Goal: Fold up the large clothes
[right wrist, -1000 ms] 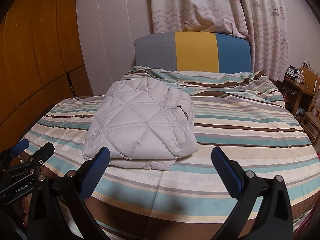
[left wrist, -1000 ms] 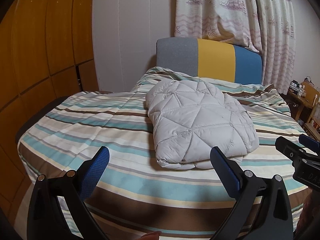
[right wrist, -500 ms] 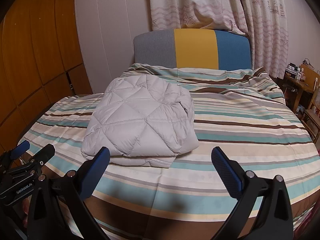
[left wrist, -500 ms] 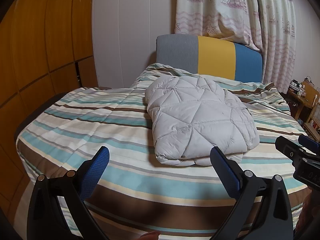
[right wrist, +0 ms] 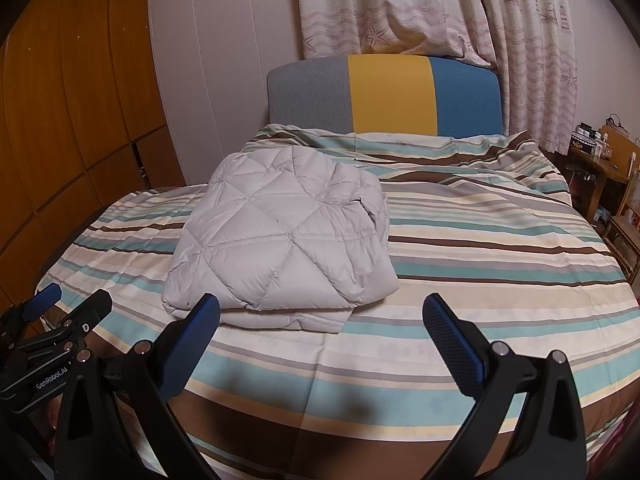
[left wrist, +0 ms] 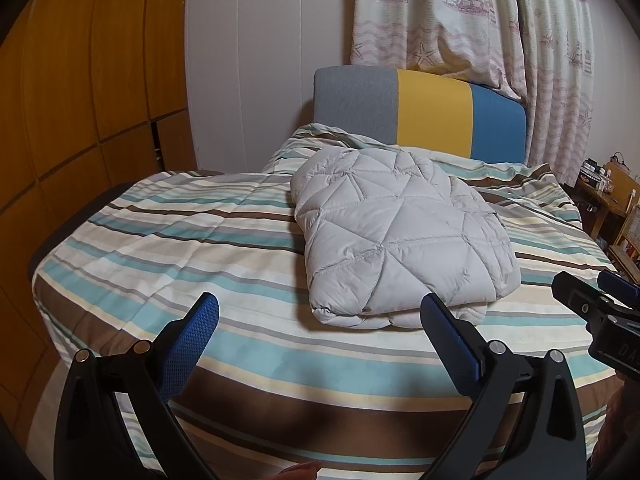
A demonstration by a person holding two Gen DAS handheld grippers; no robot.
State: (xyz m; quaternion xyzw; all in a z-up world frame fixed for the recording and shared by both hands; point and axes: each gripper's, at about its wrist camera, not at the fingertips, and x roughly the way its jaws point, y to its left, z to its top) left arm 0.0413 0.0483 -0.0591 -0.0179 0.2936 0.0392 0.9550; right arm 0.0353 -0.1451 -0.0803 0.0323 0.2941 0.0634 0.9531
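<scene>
A light grey quilted puffer jacket (left wrist: 400,240) lies folded into a compact bundle on the striped bed cover (left wrist: 180,248); it also shows in the right wrist view (right wrist: 284,244). My left gripper (left wrist: 320,344) is open and empty, held above the bed's near edge, short of the bundle. My right gripper (right wrist: 320,344) is open and empty, also near the front edge, to the right of the bundle. Each gripper shows at the edge of the other's view: the right one (left wrist: 596,308), the left one (right wrist: 64,312).
A grey, yellow and blue headboard (right wrist: 384,96) stands at the far end under patterned curtains (right wrist: 420,4). Wooden wardrobe doors (left wrist: 80,100) line the left side. A wooden side table with small items (right wrist: 600,148) stands at the right.
Both grippers have drawn back and risen slightly; the jacket bundle sits a little farther off in both views. The bundle has not moved and both jaws stay open.
</scene>
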